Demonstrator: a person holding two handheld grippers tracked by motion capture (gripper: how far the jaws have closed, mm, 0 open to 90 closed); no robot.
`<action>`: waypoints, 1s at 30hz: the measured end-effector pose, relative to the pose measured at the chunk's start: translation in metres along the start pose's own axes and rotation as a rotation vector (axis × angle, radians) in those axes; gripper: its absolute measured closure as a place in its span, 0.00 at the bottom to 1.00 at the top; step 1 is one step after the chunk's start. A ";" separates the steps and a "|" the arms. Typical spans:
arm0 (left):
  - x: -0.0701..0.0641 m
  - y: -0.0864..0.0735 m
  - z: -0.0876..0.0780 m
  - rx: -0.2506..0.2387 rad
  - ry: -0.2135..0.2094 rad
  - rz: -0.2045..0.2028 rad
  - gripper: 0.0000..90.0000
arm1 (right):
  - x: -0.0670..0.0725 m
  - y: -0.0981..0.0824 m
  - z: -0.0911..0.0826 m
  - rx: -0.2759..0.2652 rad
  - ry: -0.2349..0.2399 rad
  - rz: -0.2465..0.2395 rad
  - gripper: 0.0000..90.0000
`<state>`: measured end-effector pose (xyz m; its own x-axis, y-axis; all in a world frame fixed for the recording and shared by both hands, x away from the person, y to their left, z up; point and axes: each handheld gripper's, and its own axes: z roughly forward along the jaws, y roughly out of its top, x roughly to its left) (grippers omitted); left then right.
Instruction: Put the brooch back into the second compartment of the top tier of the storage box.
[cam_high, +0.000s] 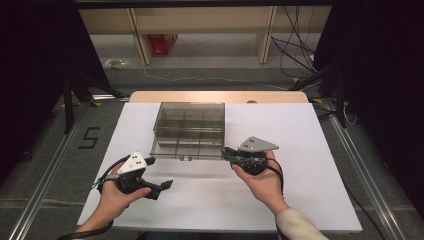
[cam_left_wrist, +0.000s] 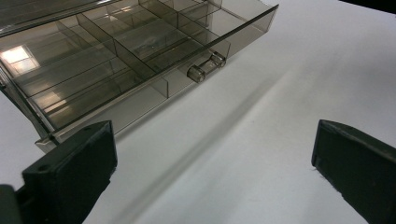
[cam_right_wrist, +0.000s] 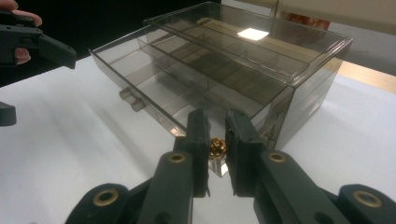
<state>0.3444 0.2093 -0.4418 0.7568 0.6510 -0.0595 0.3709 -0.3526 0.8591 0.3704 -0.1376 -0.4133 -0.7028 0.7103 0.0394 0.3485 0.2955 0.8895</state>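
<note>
Smoky clear-plastic drawer box (cam_high: 189, 129), gold bead (cam_right_wrist: 217, 146) pinched in right gripper (cam_right_wrist: 216, 140) fingers, left gripper (cam_left_wrist: 212, 172) spread.

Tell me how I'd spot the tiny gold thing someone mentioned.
Start at the smoky clear drawer box on the white table. Go to its near right corner, where the right gripper meets the pulled-out drawer. Pinched between its black fingers sits a small gold bead, shiny amid grey and black.

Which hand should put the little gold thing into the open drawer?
Probably the right: the right gripper already pinches the small gold object at the open drawer's corner. The left gripper is open and holds nothing.
</note>
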 end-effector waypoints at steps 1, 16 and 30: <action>0.000 0.000 0.000 0.001 -0.001 0.000 0.00 | 0.000 0.000 0.000 0.000 0.000 0.001 0.90; 0.000 0.000 0.000 0.001 0.000 0.000 0.00 | 0.000 -0.001 0.002 0.003 0.002 0.001 0.90; 0.000 0.000 0.000 0.000 -0.001 0.001 0.00 | 0.003 0.002 0.008 0.002 0.008 -0.002 0.90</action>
<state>0.3442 0.2094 -0.4418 0.7575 0.6502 -0.0592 0.3701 -0.3529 0.8593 0.3740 -0.1301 -0.4147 -0.7085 0.7044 0.0419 0.3486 0.2978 0.8887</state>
